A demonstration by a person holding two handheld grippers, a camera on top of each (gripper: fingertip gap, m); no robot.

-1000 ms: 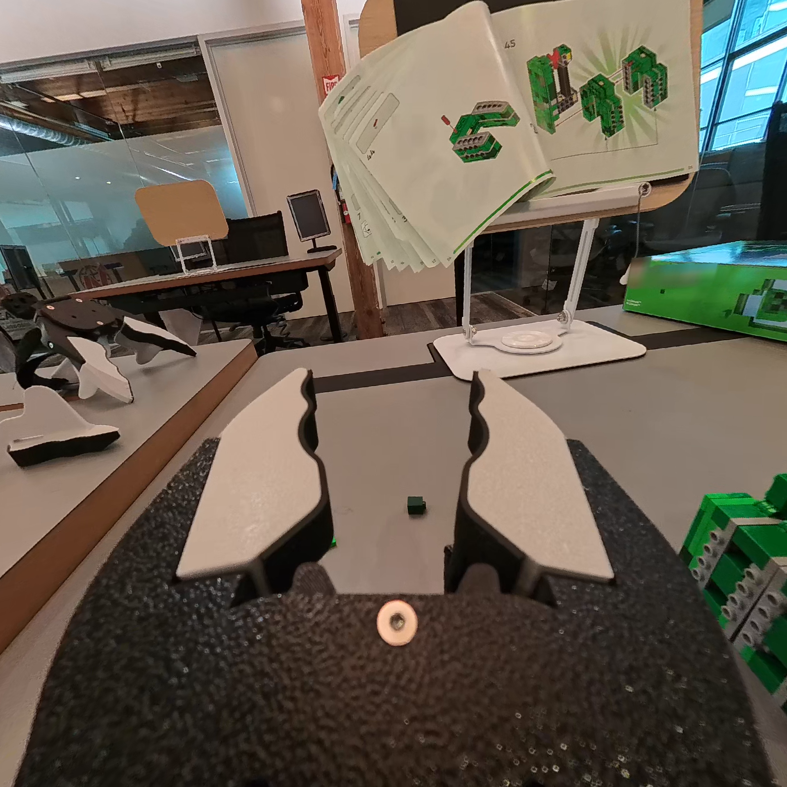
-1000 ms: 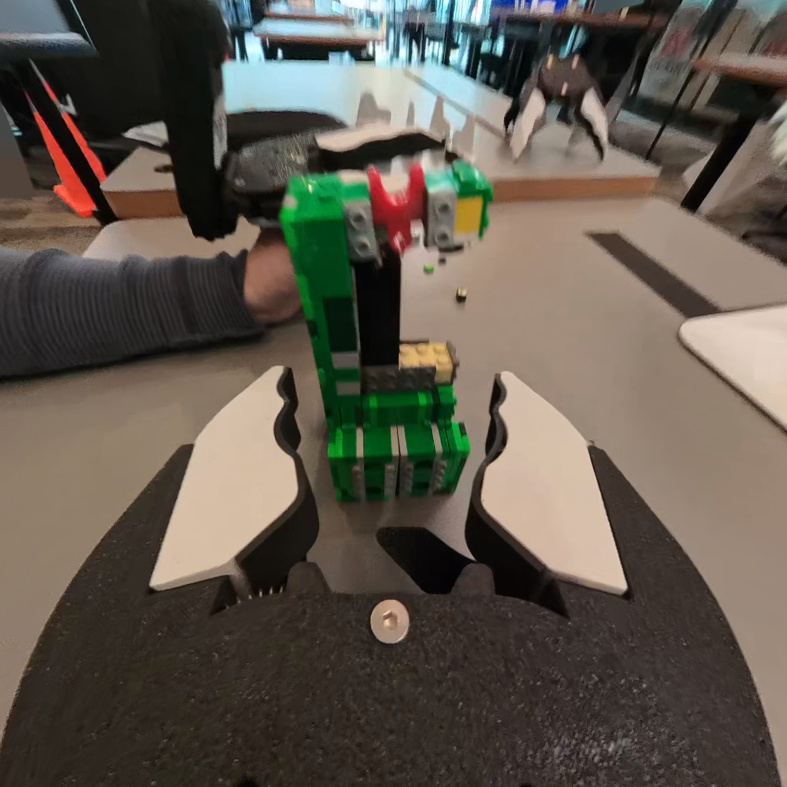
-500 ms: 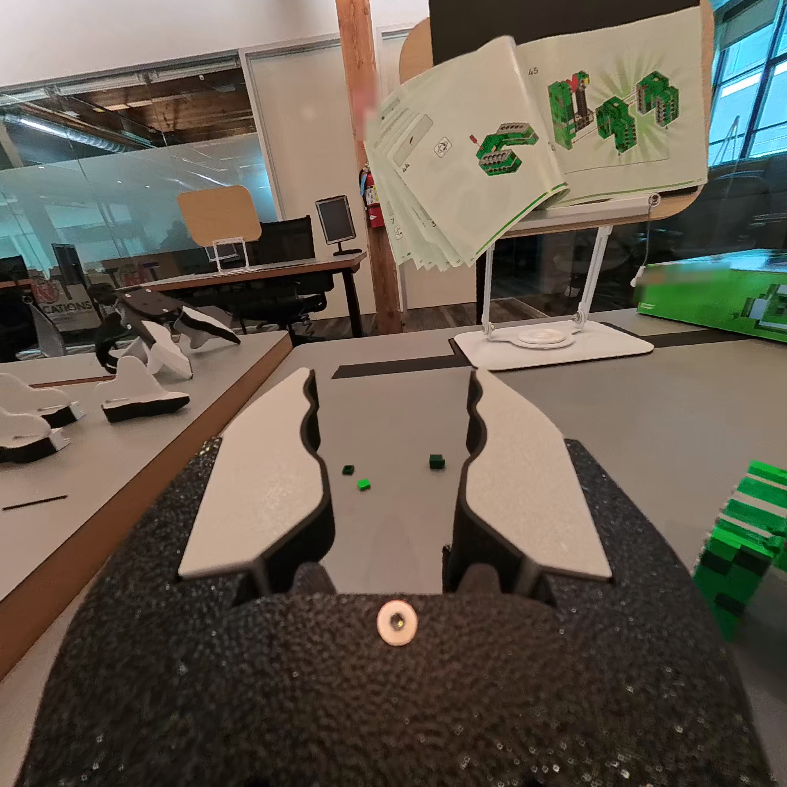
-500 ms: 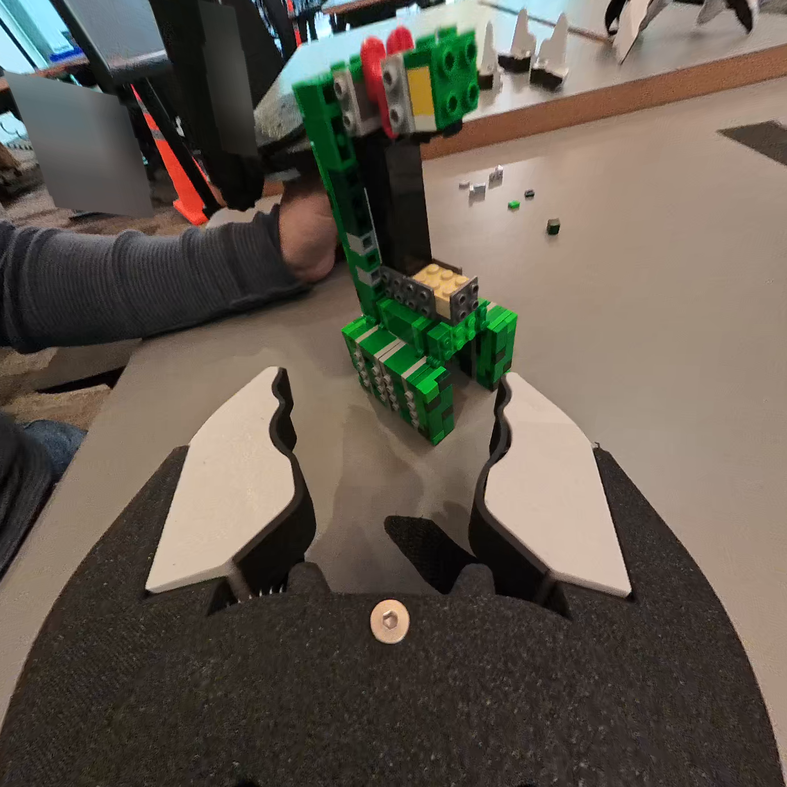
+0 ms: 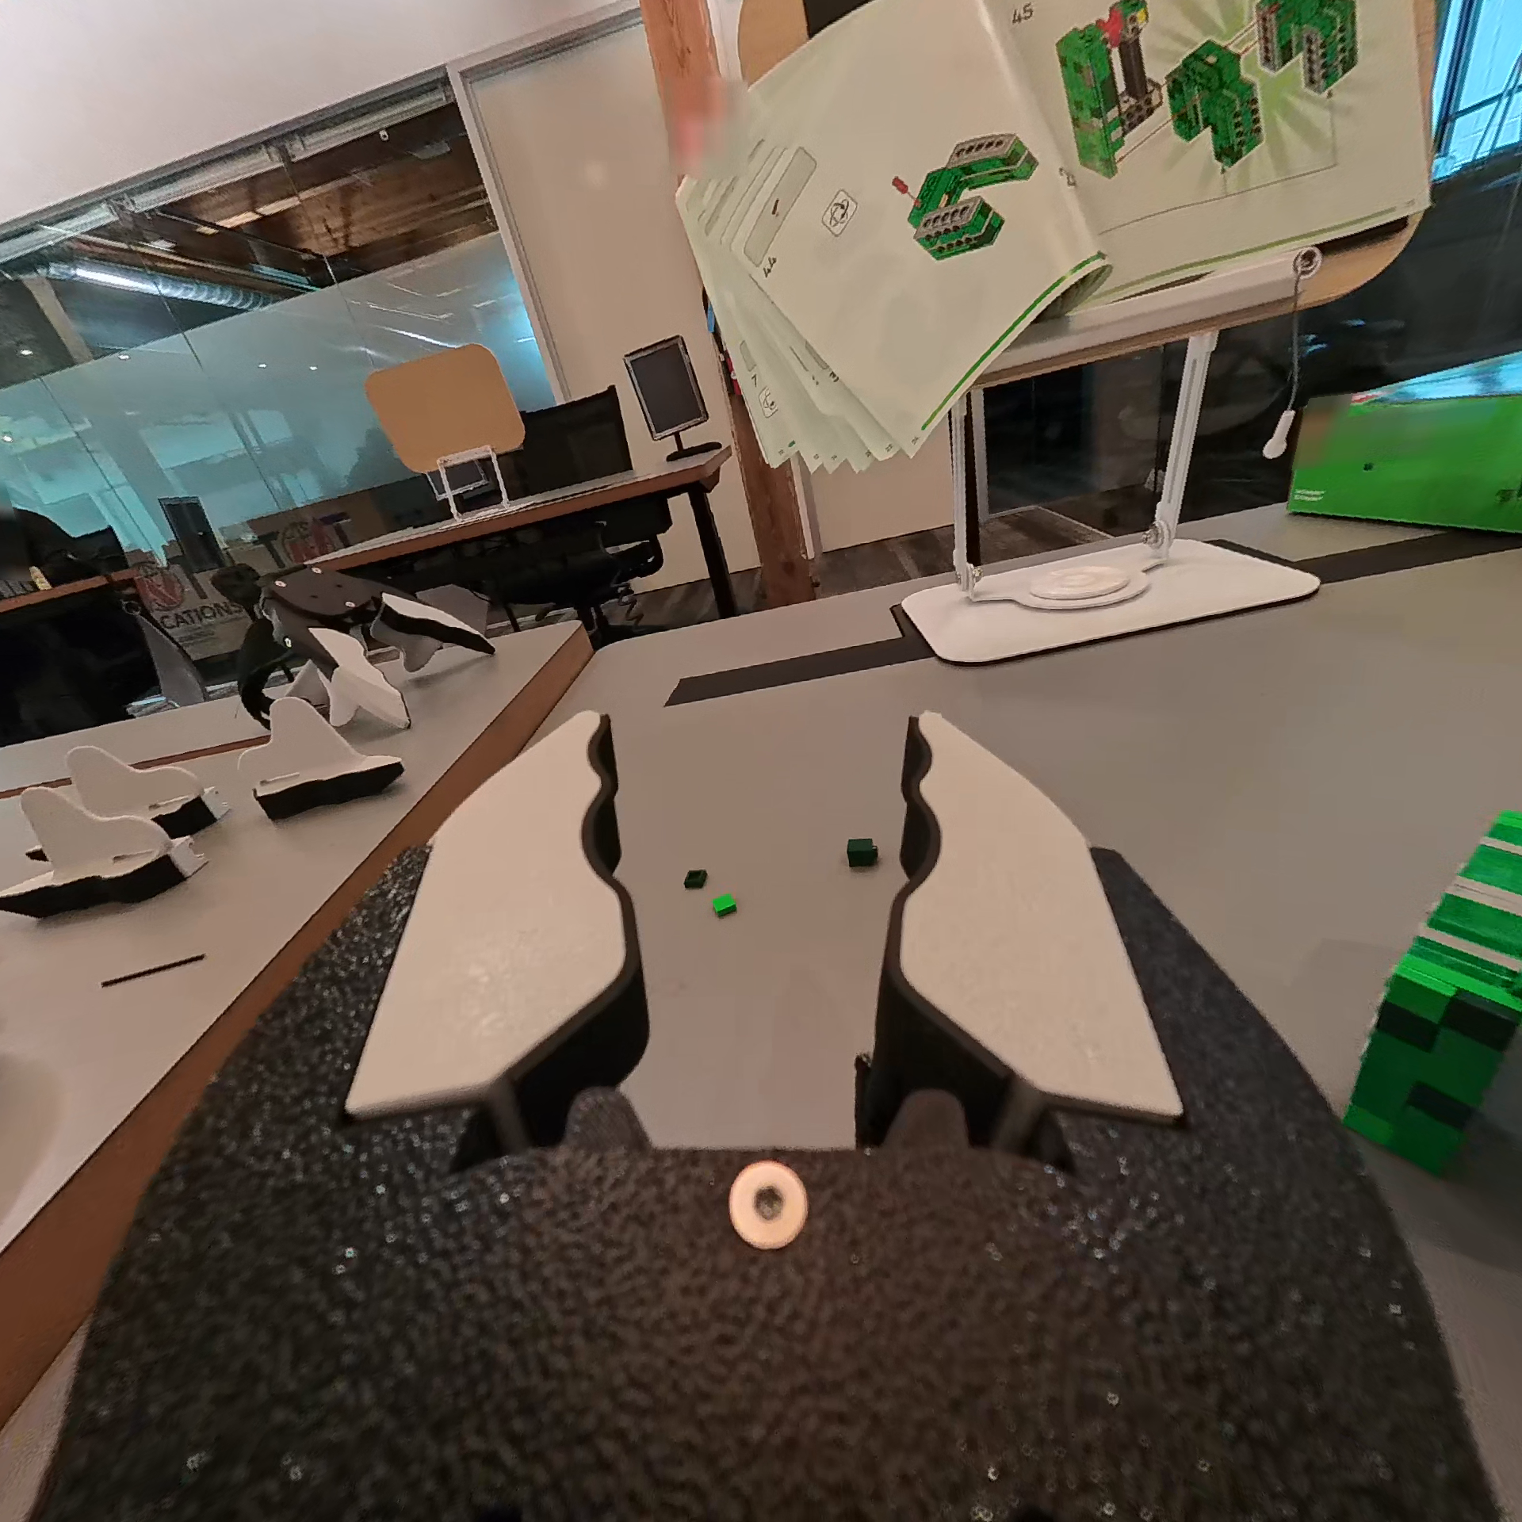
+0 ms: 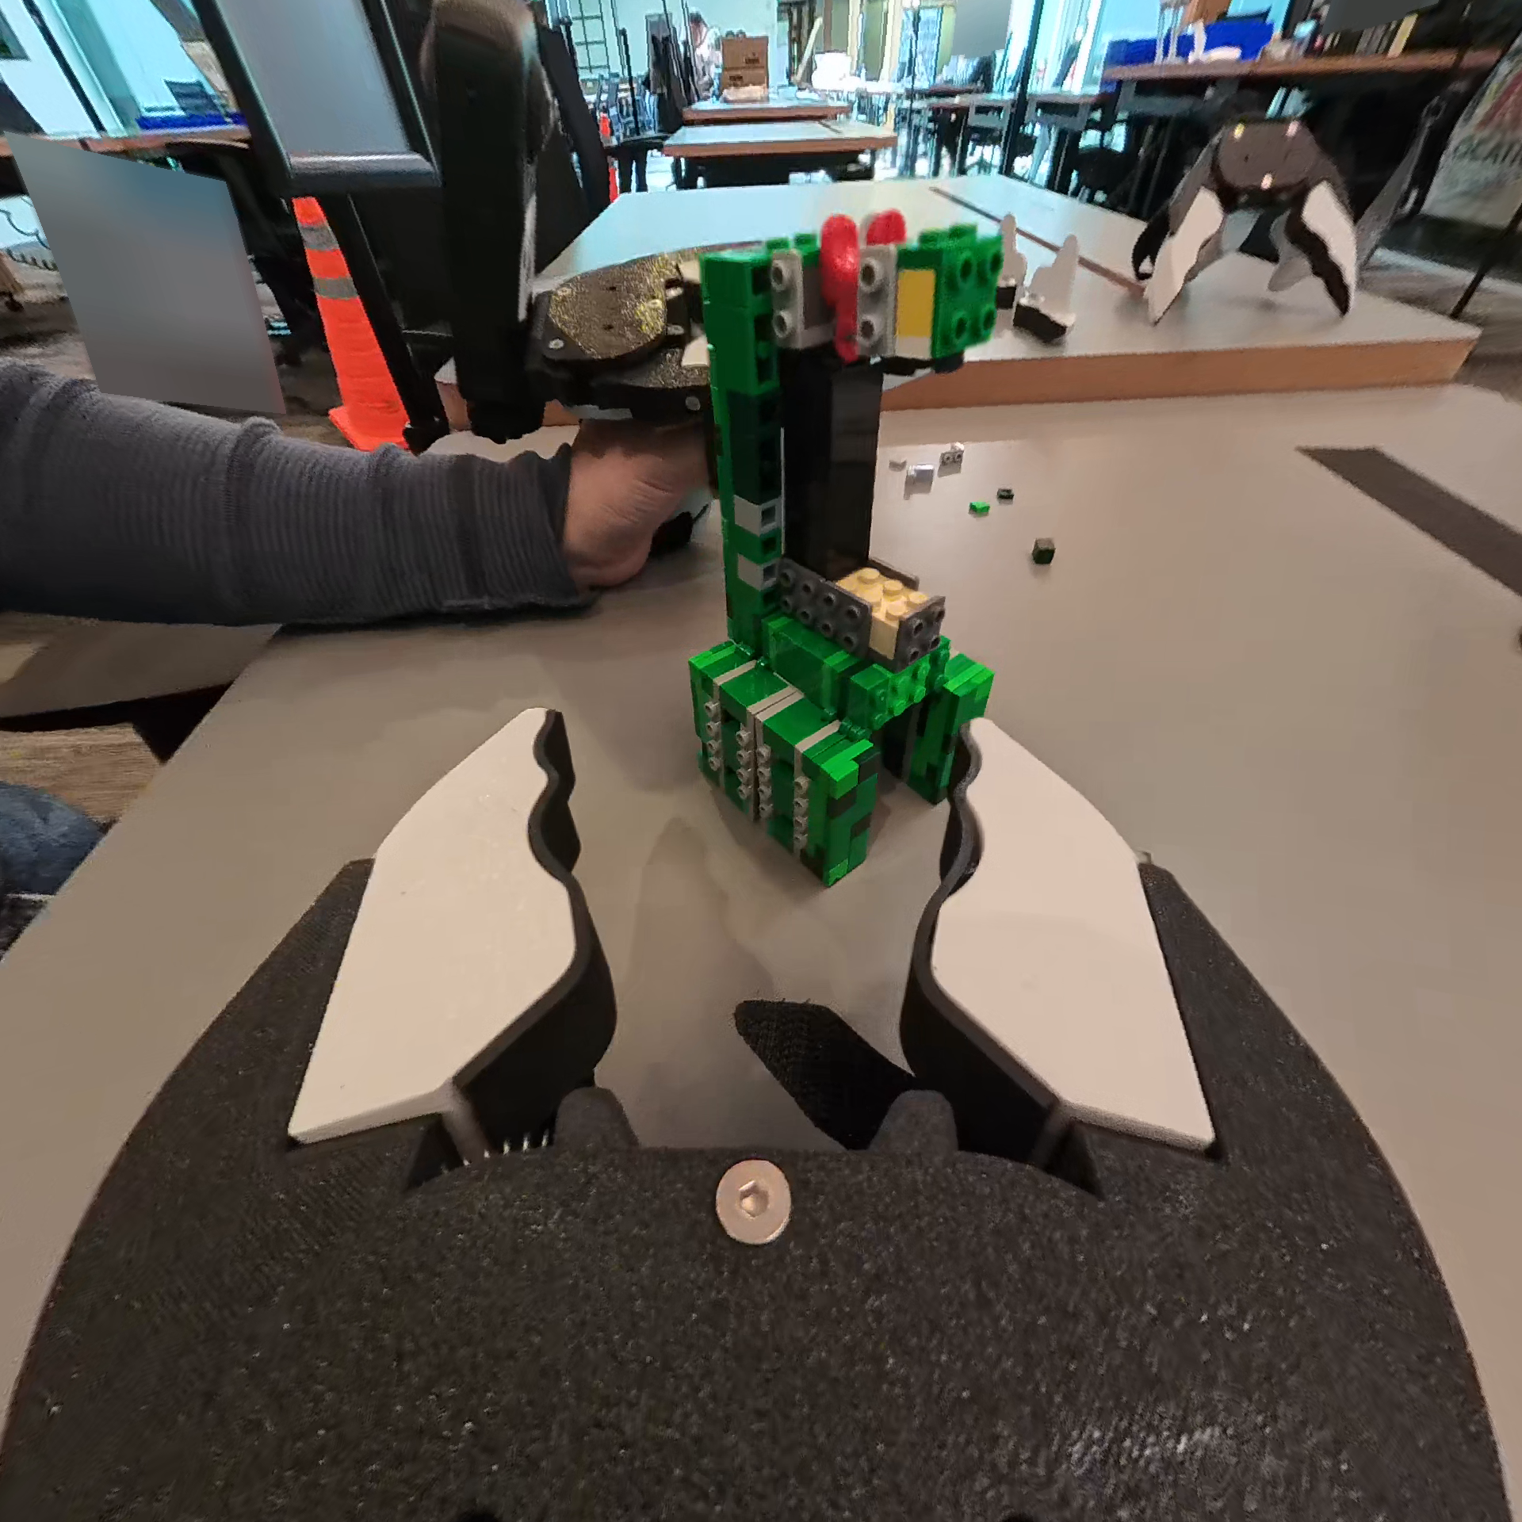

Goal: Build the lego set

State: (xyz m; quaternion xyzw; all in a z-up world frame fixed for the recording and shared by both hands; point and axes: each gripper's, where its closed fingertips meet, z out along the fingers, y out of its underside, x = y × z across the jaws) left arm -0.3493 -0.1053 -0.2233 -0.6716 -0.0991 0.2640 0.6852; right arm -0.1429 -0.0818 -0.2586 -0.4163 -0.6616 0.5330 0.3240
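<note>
A tall green, black and grey lego model (image 6: 824, 576) with a red piece on top stands upright on the grey table (image 6: 1235, 659). My right gripper (image 6: 762, 733) is open and empty just in front of its base, right fingertip close to it. The model's edge shows at the right of the left wrist view (image 5: 1449, 1013). My left gripper (image 5: 753, 733) is open and empty above the table; it also shows behind the model in the right wrist view (image 6: 626, 329). Small loose green pieces (image 5: 723, 904) and a dark green one (image 5: 861, 852) lie between its fingers' line of sight.
An open instruction booklet (image 5: 1029, 189) sits on a white stand (image 5: 1104, 585) at the back. A green box (image 5: 1416, 461) lies at far right. Spare gripper fingers (image 5: 321, 774) rest on a side table (image 5: 247, 906). A person's sleeved arm (image 6: 272, 519) holds the left gripper. Small grey pieces (image 6: 922, 478) lie beyond the model.
The left gripper has pulled back and turned left, so the loose pieces sit farther ahead. The right gripper has moved around the model and backed off a little; the model now looks turned.
</note>
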